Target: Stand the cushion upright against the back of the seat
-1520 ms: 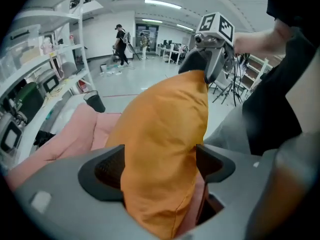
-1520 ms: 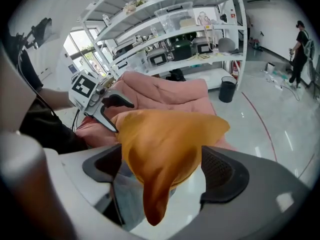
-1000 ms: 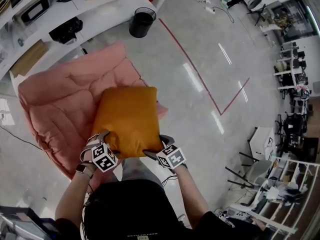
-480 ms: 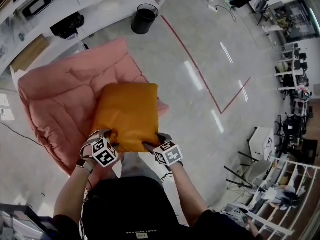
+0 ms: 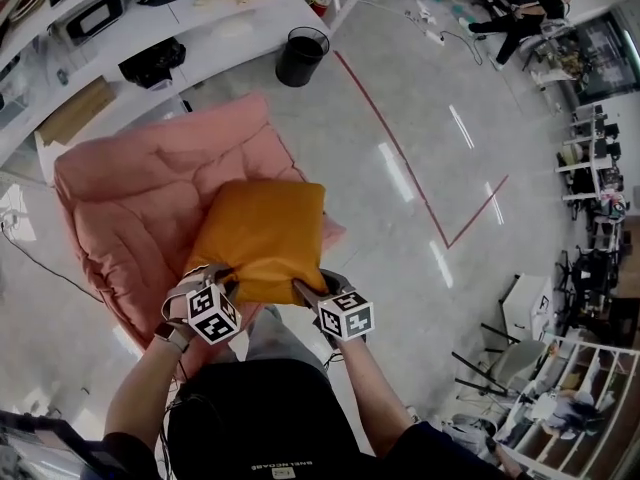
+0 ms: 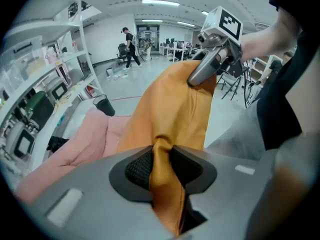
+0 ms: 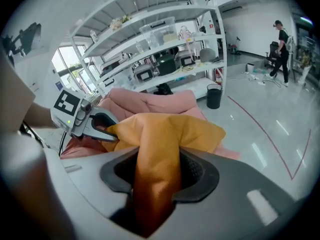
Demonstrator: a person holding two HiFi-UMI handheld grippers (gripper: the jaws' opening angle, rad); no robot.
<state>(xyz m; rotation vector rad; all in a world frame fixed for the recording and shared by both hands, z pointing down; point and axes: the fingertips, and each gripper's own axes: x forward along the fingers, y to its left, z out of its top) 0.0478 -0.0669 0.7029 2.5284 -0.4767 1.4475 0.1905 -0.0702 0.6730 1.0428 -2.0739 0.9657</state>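
Observation:
An orange cushion lies over the front of a pink padded seat, its near edge raised off the seat. My left gripper is shut on the cushion's near left corner; its jaws have just been closing, and they pinch the orange fabric tight. My right gripper is shut on the near right corner, its jaws also just closing, with a thick fold of fabric between the pads. Each gripper shows in the other's view: the right gripper and the left gripper.
A black bin stands on the floor beyond the seat, by white shelving with boxes and equipment. Red tape lines cross the glossy floor to the right. A person walks far off among desks and chairs.
Both grippers' jaws have closed on the cushion's near corners. The near edge of the cushion has lifted slightly and bunched between the two grippers.

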